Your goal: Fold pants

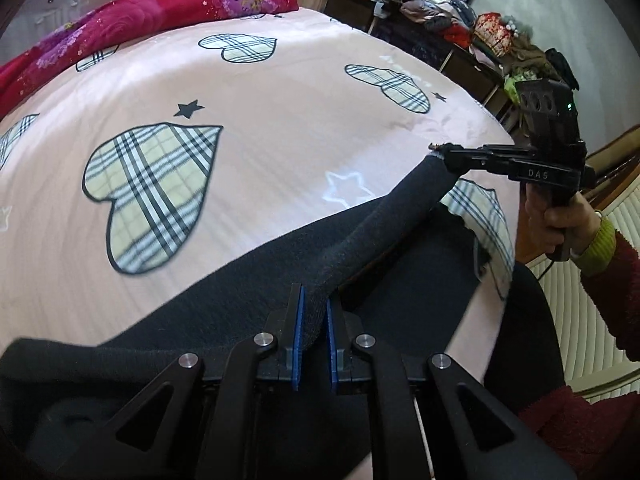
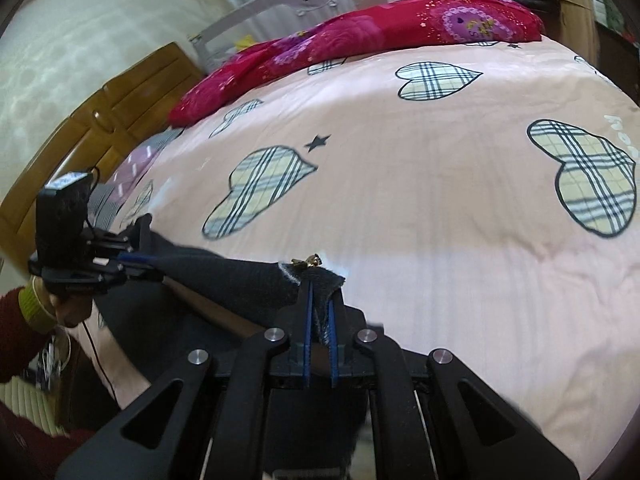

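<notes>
Dark navy pants (image 1: 248, 292) lie over the near edge of a pink bed sheet (image 1: 280, 128) with plaid hearts. My left gripper (image 1: 315, 304) is shut on the pants' waistband edge, which stretches taut up and right to my right gripper (image 1: 444, 156), also shut on it. In the right wrist view my right gripper (image 2: 320, 292) pinches the waistband corner of the pants (image 2: 240, 280) beside a small gold clasp (image 2: 306, 261). The left gripper (image 2: 136, 260) holds the other end at the left. The fabric between them is lifted off the bed.
A red floral quilt (image 1: 160, 8) lies at the far side of the bed. A wooden headboard (image 2: 100, 120) is at the left. Shelves piled with clothes (image 1: 440, 4) stand beyond the bed's right edge. A radiator (image 1: 600, 240) is at the right.
</notes>
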The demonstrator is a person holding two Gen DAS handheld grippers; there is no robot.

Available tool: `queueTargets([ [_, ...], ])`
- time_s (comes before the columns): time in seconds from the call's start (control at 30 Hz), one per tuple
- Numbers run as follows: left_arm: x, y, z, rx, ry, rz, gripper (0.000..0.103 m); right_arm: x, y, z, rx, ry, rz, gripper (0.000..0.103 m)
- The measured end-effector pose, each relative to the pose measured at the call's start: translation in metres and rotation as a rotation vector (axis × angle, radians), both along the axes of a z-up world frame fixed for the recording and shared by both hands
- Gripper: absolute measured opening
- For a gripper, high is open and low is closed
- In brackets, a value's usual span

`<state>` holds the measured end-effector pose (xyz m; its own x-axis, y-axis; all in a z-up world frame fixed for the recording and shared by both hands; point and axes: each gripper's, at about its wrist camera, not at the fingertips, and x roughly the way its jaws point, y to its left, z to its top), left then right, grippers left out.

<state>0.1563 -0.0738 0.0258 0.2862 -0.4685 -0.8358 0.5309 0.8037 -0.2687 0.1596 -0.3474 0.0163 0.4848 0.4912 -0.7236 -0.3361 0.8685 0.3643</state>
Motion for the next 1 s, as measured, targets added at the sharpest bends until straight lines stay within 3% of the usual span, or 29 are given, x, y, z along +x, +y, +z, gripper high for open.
queueTargets([
  [0.23, -0.039, -0.007, -0.009, -0.011, 0.022, 0.004, 0.008, -0.043, -0.01, -0.005, 0.001, 0.005, 0.052, 0.007],
  [0.47, -0.062, -0.014, -0.015, -0.04, 0.038, 0.009, 0.008, -0.066, -0.008, -0.009, -0.058, 0.006, 0.063, 0.007],
  [1.0, -0.079, -0.024, -0.054, -0.029, 0.128, 0.042, 0.009, -0.089, -0.001, -0.035, -0.216, 0.09, 0.068, 0.007],
])
